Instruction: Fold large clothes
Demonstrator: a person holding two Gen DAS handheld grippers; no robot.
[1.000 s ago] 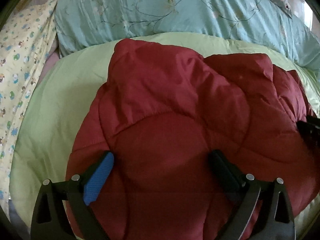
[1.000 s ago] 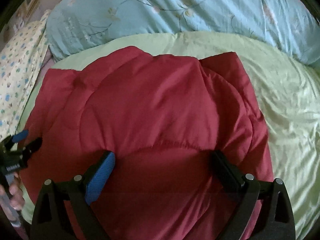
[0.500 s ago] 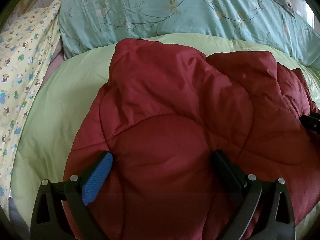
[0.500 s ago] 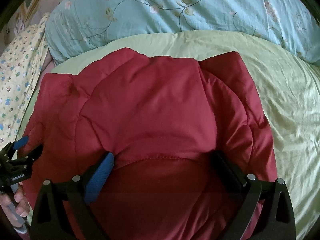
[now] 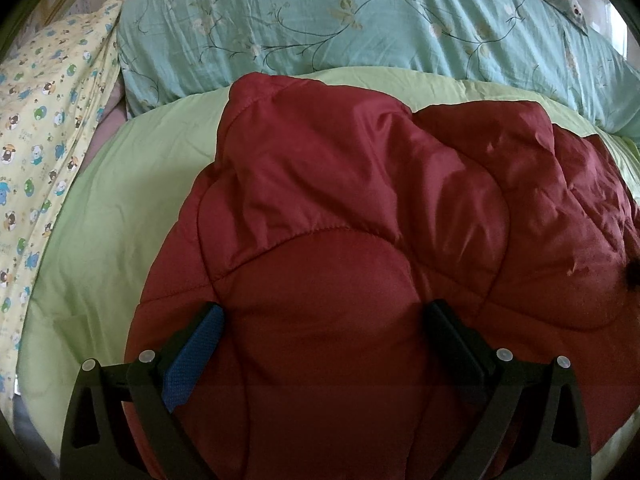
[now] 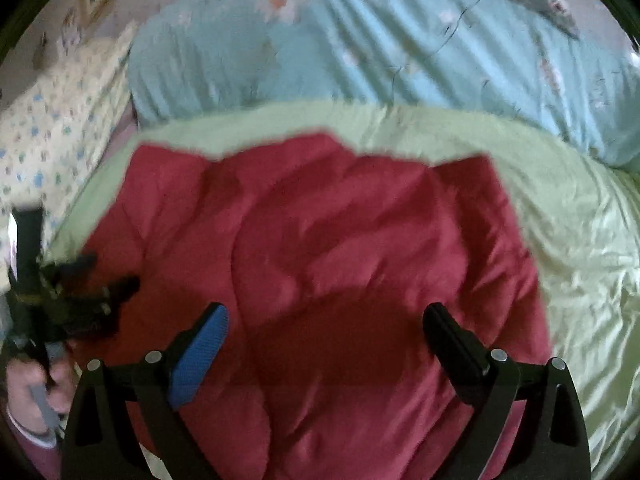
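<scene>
Right now my left gripper [image 5: 322,318] hangs over the dark red padded jacket [image 5: 360,208], jaws spread wide and holding nothing. My right gripper [image 6: 326,320] is likewise wide open and empty, its view blurred. That jacket lies bunched on the pale green quilt [image 5: 120,200], near the blue floral bedding [image 5: 340,24].

quilted sheeny jacket [image 5: 360,220], satiny bedspread [image 5: 120,200]
</scene>
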